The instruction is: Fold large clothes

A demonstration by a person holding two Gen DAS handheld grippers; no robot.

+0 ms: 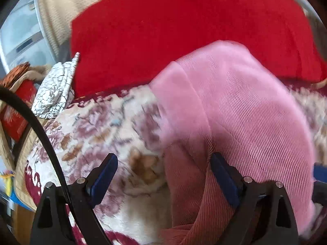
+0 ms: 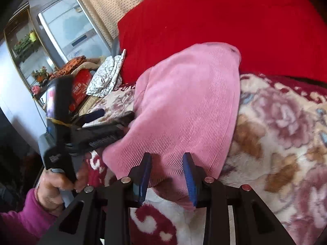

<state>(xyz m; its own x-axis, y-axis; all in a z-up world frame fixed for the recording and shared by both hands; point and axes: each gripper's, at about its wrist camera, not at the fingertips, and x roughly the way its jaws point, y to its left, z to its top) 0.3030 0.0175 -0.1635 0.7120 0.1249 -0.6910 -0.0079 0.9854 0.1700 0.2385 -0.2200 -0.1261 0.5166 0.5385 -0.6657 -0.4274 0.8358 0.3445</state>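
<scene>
Lying lengthwise away from cameras, pink garment [image 2: 184,110]; left hand-held gripper [image 1: 163,175] spread, right hand-held gripper [image 2: 167,173] spread, straddling hem.

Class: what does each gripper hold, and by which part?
Left gripper open, holding nothing. Pink garment's near edge sits between the right gripper's fingers; a firm grip cannot be told.

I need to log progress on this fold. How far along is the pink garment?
The pink garment already lies doubled on the floral blanket. The right gripper straddles its near edge, jaws apart; the left gripper is open beside it. Further folding and flattening remain.
</scene>
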